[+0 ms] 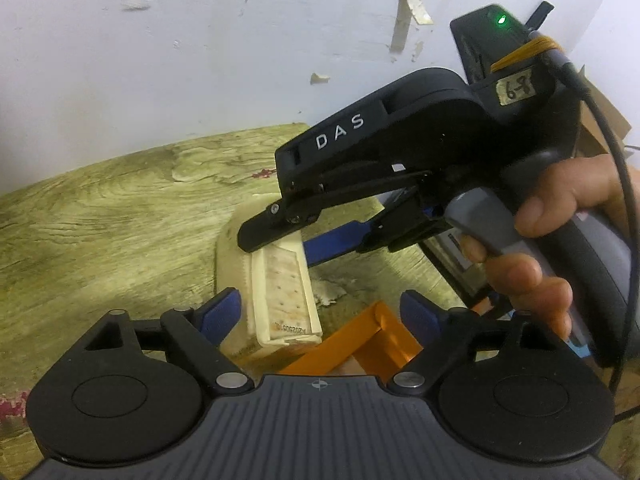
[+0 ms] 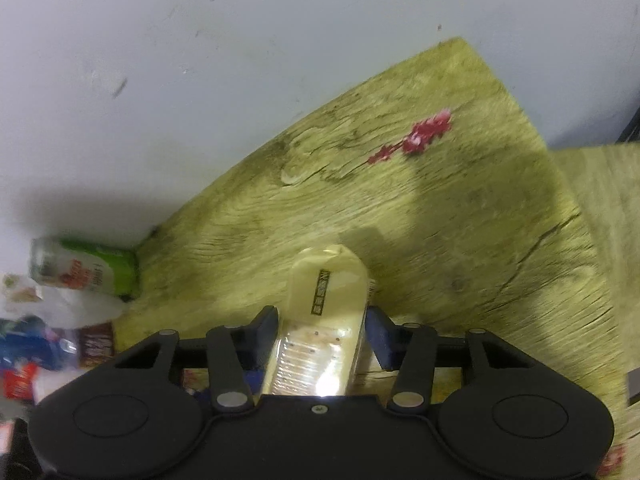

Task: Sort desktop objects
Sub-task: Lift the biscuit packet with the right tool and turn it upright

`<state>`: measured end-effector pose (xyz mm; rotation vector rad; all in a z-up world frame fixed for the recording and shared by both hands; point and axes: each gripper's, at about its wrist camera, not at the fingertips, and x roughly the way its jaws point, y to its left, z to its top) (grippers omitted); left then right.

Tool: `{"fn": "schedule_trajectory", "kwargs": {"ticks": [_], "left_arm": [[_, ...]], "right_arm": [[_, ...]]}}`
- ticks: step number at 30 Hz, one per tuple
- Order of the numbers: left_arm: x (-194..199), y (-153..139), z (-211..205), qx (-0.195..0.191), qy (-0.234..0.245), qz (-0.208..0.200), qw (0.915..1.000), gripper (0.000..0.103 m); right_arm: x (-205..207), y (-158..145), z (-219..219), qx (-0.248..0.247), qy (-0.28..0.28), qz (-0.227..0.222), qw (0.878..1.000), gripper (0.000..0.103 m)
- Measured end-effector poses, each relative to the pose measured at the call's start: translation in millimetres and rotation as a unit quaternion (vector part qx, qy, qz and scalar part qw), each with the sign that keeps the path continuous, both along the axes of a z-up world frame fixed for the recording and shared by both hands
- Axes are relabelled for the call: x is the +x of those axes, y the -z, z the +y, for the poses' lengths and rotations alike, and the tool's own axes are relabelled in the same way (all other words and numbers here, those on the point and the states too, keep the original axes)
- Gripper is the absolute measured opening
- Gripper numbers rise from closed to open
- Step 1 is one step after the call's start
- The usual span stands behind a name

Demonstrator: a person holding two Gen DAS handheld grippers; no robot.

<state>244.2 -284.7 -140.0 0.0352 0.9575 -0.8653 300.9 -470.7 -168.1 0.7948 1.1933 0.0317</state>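
A worn wooden tabletop is filling both views, running up against a pale wall. A person's hand is gripping the handle of the right gripper, which is reaching across the left wrist view. Its jaws are closing narrowly on a cream-wrapped cracker packet; in the right wrist view the pads are sitting against both sides of the packet, so it appears gripped. The packet is being held just over the tabletop, near its middle, with its far end pointing toward the wall.

The left gripper is hanging wide apart with nothing between its blue pads, just in front of the packet. Below it, an orange box is showing an edge; its contents are hidden, and I cannot tell whether it is a sorting container.

Judging by this, the step in hand is carrying the packet to its sorted place. The next move likely calls for a steady hold and a clear destination.

At the table's far left, a green can is lying among mixed snack wrappers, loose rather than in any visible container.
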Motion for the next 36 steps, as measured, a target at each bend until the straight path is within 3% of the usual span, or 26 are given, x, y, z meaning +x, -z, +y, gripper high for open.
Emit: {"fn": "schedule_trajectory", "kwargs": {"ticks": [7, 16, 28, 36], "left_arm": [[-3, -2, 9, 0.018, 0.001, -0.012, 0.9998, 0.088], [-10, -5, 2, 0.018, 0.028, -0.024, 0.9991, 0.088], [-1, -1, -6, 0.037, 0.021, -0.010, 0.9991, 0.089], [6, 5, -24, 0.036, 0.035, 0.000, 0.9987, 0.089]], "right_arm": [[10, 11, 11, 0.049, -0.020, -0.026, 0.998, 0.046], [13, 10, 7, 0.035, -0.036, -0.040, 0.998, 0.046], [-14, 16, -36, 0.010, 0.027, -0.031, 0.999, 0.055], [-23, 19, -40, 0.055, 0.028, -0.035, 0.998, 0.055]]}}
